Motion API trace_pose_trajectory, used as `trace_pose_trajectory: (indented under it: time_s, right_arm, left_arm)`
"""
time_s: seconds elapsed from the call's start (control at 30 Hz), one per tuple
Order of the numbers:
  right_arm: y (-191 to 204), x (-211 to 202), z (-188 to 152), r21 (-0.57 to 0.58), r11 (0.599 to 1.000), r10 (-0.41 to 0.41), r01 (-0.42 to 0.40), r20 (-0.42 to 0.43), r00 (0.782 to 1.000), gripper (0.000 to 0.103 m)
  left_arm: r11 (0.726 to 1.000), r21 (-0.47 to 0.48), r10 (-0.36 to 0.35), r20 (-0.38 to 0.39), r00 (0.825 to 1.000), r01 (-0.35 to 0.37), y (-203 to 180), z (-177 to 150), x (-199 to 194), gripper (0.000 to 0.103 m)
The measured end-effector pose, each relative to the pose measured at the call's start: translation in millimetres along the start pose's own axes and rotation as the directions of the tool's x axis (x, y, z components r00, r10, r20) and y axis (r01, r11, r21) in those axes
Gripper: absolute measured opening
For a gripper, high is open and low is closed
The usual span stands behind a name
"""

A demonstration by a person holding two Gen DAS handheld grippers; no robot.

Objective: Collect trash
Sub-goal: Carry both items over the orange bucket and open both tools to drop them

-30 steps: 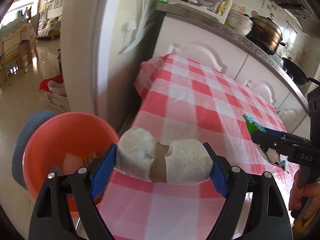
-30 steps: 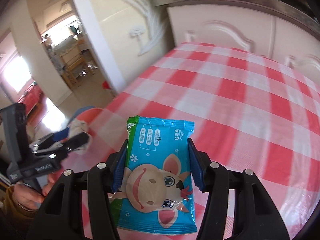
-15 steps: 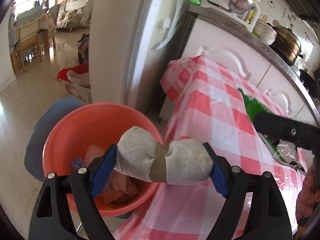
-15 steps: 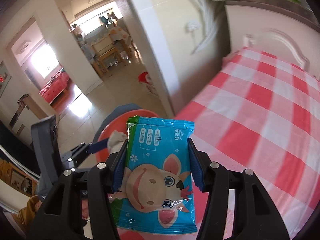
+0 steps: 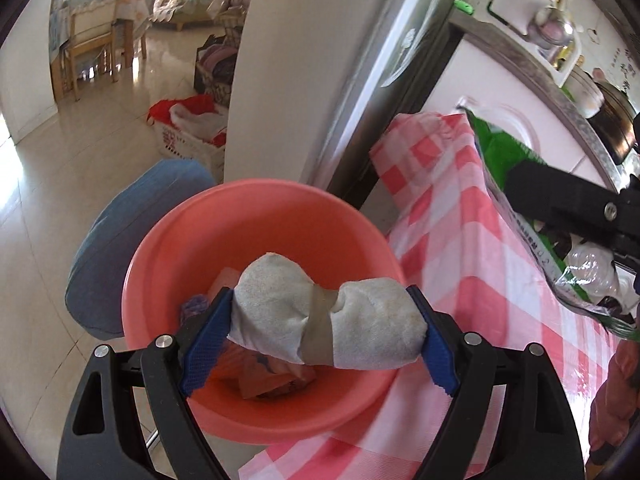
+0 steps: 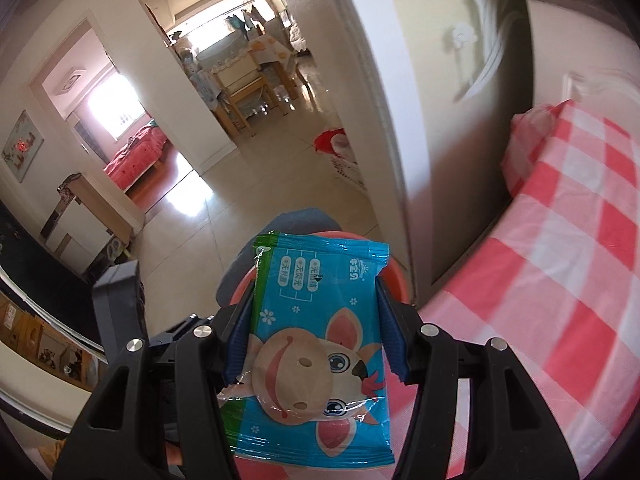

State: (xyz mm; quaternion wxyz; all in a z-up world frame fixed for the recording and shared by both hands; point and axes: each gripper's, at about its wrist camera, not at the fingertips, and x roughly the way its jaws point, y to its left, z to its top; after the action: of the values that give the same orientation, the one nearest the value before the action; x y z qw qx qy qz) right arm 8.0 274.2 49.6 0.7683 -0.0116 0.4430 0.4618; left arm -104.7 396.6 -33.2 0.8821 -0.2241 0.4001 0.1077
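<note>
Swung from bench (image 5: 460, 240) to over bucket (image 5: 256, 216): left jaws pinching taped wad (image 5: 328, 320), right jaws pinching wipes pack (image 6: 316, 332), ready for dropping.

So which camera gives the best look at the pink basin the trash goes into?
The left wrist view. There the pink basin shows its whole rim, inner wall and some trash inside, beneath the taped cloth roll in the left gripper. In the right wrist view only a sliver of rim shows behind the blue wipes packet.
</note>
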Motion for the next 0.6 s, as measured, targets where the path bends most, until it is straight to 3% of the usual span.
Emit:
trace_pose_trajectory:
  time_s: [0.23,0.43,0.6]
  right_arm:
    - [-13,2,-1,0.071,0.995,0.062,-0.064,0.031,0.998,0.069]
    - [-36,-35,-14,0.109,0.994,0.001,-0.014,0.119,0.993,0.077]
    - [-52,-72,-34,0.121,0.991,-0.087,0.064,0.197,0.977,0.084]
  left_arm:
    - [0.997,-0.068,0.02,-0.089,0.996,-0.026,15,2,20,0.09]
    - [0.996,-0.074,0.044,-0.083,0.996,-0.05,18,3,19,0.093]
    - [0.994,-0.062,0.086,-0.043,0.995,-0.089,16,9,8,0.093]
